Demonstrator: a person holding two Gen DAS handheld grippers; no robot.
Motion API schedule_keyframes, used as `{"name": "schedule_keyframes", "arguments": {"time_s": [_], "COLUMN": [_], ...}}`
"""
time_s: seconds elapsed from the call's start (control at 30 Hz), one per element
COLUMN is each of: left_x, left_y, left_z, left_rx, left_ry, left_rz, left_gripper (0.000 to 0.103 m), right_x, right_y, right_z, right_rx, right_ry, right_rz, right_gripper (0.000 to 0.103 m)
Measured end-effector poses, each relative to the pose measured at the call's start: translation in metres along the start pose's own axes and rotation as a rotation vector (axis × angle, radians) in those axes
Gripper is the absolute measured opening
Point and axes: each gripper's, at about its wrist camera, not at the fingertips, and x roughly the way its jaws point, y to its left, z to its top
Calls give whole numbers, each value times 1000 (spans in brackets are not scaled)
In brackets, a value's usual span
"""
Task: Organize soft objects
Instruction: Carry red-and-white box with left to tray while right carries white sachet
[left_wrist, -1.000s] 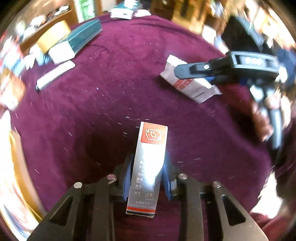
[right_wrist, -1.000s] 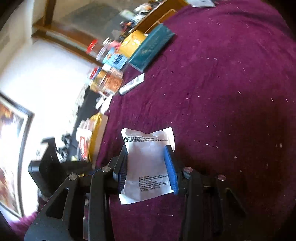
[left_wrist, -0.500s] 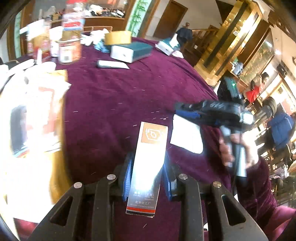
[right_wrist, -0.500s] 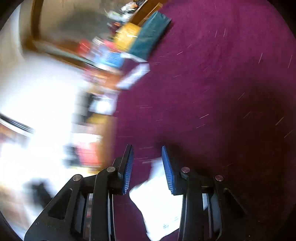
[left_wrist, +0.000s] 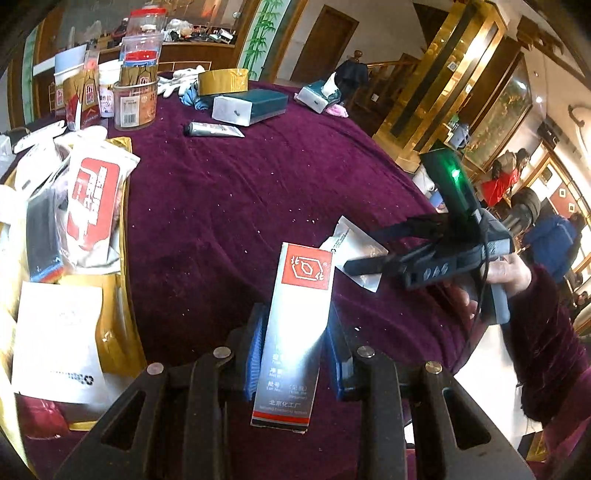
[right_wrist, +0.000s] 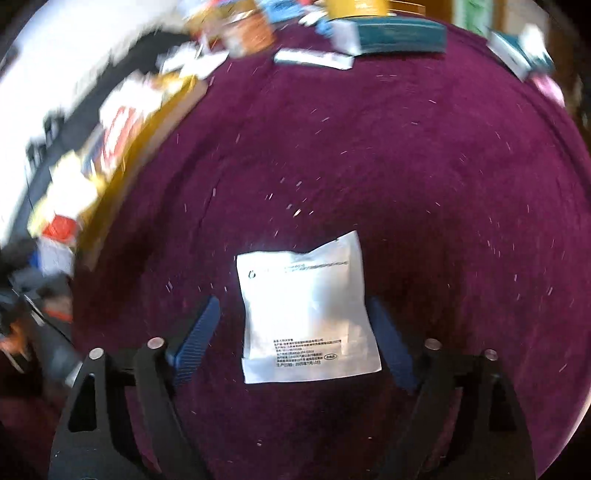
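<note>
Lying flat on the purple cloth (right_wrist: 406, 155), the white sachet (right_wrist: 306, 310) sits between the right gripper (right_wrist: 295, 332), whose jaws just spread wide, unpressed. Only the left view shows left gripper (left_wrist: 295, 350) clamping a tall carton (left_wrist: 295, 325), long axis pointing away.

The left gripper (left_wrist: 295, 347) is clamped on a tall box (left_wrist: 295, 325). The right gripper (right_wrist: 295, 343), held by a hand (left_wrist: 506, 273), has just been opening, its jaws wide around a white packet (right_wrist: 306, 310).
</note>
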Motion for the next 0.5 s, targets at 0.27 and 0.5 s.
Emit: {"name": "schedule_keyframes", "arguments": {"time_s": [0.27,0.5], "left_x": [-12,-26], "left_y": [0,-2], "left_z": [-3,-10], "left_rx": [-14,-20], "left_ry": [-21,-42], "left_rz": [-11,-47], "left_gripper": [30,31], "right_x": [9,-13], "right_y": [20,5], "right_z": [-2,-16], "right_rx": [-53,8], "right_ry": [15,20], "right_rz": [-163,-203], "right_gripper": [93,52]}}
